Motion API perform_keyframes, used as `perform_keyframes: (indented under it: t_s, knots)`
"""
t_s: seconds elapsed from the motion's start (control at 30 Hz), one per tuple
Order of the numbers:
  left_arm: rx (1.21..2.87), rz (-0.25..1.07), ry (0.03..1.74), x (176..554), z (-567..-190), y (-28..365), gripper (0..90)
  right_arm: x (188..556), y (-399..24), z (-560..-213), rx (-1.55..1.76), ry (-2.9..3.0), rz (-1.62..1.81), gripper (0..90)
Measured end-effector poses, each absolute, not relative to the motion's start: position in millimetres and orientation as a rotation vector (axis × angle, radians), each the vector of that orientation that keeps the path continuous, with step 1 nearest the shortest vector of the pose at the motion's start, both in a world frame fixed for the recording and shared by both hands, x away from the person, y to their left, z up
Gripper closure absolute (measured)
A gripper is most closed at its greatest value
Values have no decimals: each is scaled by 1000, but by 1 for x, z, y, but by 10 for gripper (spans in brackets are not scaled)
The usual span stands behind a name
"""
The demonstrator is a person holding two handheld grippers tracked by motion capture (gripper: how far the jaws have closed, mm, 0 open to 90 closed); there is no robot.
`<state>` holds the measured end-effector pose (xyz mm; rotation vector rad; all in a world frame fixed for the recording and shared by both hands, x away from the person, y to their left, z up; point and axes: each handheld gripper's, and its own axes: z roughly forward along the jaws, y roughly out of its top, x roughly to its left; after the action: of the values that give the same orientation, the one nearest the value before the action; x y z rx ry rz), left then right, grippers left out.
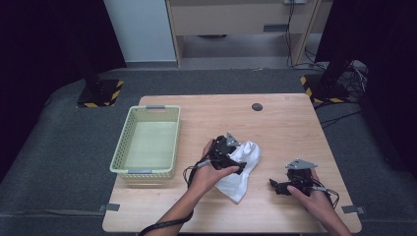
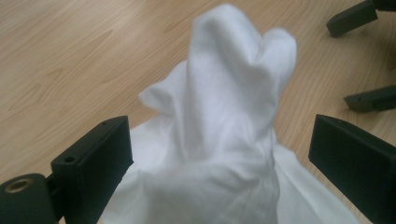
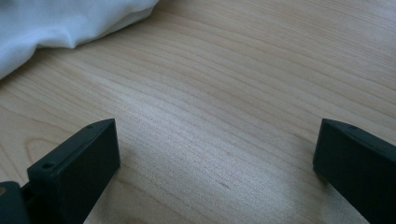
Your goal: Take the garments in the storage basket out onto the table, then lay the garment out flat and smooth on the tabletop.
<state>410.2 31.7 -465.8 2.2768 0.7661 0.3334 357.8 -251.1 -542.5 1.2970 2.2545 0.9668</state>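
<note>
left gripper (image 1: pixel 235 162) stands wide around the bunched white cloth (image 2: pixel 224 140), pads clear of it. close lower on the thick fold. right gripper (image 1: pixel 280 186) rests wide on the worktop (image 3: pixel 224 107).

The worktop (image 1: pixel 285 128) is a rectangular light-wood panel with visible grain, standing on a grey carpeted floor (image 1: pixel 59 142). A pale green perforated basket (image 1: pixel 147 141) stands on its left portion, close to the left edge, and a small dark round disc (image 1: pixel 256 106) sits in the surface near the far edge. A crumpled white cloth (image 1: pixel 241 169) lies near the middle of the worktop, to the right of the basket and well apart from it, one part bunched upward and the rest spread flat on the wood.
</note>
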Motion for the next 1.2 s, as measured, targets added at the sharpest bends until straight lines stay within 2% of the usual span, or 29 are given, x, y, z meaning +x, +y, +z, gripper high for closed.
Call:
perform_keyframes:
  t_s: [0.27,0.33,0.57,0.67,0.8,1.0,1.1,1.2]
  knots:
    - [2229,335,803,397,-484,51,122,357,-255,-539,1324,2246,998,32]
    - [2225,327,815,397,-490,53,170,355,-253,-536,1309,2251,998,39]
    - [2201,305,851,395,-507,51,421,345,-233,-523,1206,2304,1052,97]
    - [2229,361,850,392,-512,45,521,340,-220,-517,1151,2337,1076,144]
    - [2212,354,862,387,-516,38,519,335,-205,-514,1088,2374,1081,174]
    - [2204,313,855,375,-513,32,384,330,-195,-512,1047,2404,1089,233]
    - [2180,343,826,367,-500,35,376,326,-190,-508,1035,2414,1115,256]
    - [2150,361,810,363,-487,41,436,321,-183,-505,1003,2432,1146,269]
